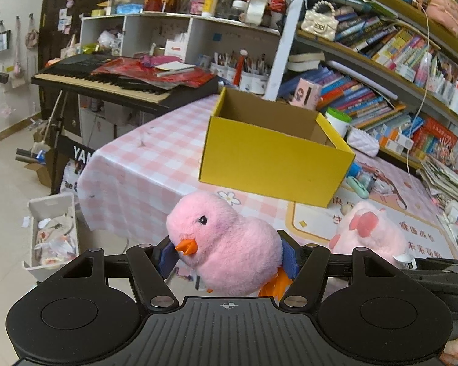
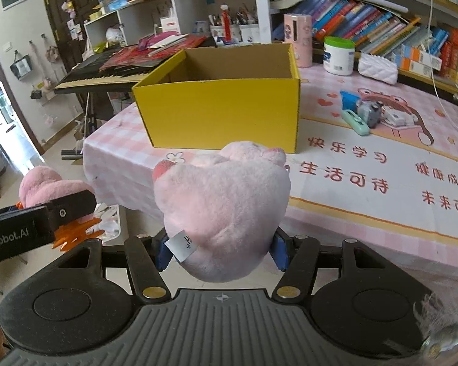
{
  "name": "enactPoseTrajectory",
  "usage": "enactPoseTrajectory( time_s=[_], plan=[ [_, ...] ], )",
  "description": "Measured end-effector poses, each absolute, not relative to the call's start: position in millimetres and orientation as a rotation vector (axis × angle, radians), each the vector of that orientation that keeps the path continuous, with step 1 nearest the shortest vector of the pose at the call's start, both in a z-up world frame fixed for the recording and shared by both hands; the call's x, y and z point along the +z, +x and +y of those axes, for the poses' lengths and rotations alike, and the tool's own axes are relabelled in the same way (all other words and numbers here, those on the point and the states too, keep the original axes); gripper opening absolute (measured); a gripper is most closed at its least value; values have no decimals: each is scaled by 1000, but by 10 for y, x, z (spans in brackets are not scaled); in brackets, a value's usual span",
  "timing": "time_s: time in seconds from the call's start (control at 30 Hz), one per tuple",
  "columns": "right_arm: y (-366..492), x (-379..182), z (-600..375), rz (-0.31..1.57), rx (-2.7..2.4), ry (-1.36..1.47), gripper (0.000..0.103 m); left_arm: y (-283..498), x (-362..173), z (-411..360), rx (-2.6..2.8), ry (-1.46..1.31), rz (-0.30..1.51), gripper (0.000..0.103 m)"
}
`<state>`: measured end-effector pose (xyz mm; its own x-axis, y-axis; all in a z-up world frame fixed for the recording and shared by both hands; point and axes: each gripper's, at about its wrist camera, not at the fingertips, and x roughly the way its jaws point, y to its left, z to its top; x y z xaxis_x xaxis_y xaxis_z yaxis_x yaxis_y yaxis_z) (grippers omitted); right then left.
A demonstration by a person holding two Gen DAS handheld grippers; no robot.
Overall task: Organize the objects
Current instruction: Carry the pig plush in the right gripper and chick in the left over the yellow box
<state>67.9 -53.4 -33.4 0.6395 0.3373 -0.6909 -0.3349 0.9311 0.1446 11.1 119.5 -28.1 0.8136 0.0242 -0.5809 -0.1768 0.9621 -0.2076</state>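
Currently, the step in hand is judged to be the carry: both soft toys are being held in the air, short of the container, with neither yet deposited.

Left wrist view: the left hand-held gripper [image 1: 226,254] is clamping the pink chick plush [image 1: 226,244] at roughly half opening, with the blue pads [image 1: 290,259] pressing into its sides. The chick is sitting at the 6 o'clock position of the frame, beak pointing toward 8 o'clock, and is hanging beyond the near edge of the worktop [image 1: 143,164]. The yellow box [image 1: 274,164] is standing open and upright at 12 to 1 o'clock, apparently empty as far as the interior is showing. The second pink plush [image 1: 369,231] is showing at 4 o'clock.

Right wrist view: the right hand-held gripper [image 2: 221,251] is gripping the second pink plush [image 2: 226,207] at a little under half opening, its sewn label [image 2: 181,245] facing the camera. The plush is sitting at frame centre, near the worktop's [image 2: 366,158] front edge. The yellow box [image 2: 223,113] is lying directly ahead at 12 o'clock, well apart from the toy. The left hand-held gripper [image 2: 61,210] and its chick [image 2: 42,184] are appearing at 9 o'clock.

Next move, as judged: each toy is needing to be advanced over the box rim, lowered inside, and released by widening the jaws. Both tools are converging on one opening, so staggering the entries is advisable.
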Motion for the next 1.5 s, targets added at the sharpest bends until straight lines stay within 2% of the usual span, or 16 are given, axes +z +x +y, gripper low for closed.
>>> enactPoseTrajectory(
  time_s=[0.47, 0.83, 1.2, 1.5],
  plan=[
    [883, -86, -565, 682, 337, -3, 58, 394, -23, 1279, 92, -246, 528, 65],
    [1603, 380, -451, 487, 349, -14, 59, 1046, 186, 1330, 103, -196, 458, 65],
    [2412, 254, -360, 529, 374, -55, 59, 1701, 93, 1252, 120, -143, 477, 65],
    [2853, -76, -248, 635, 425, -132, 59, 2045, -68, 1168, 136, -81, 504, 66]
  ],
)
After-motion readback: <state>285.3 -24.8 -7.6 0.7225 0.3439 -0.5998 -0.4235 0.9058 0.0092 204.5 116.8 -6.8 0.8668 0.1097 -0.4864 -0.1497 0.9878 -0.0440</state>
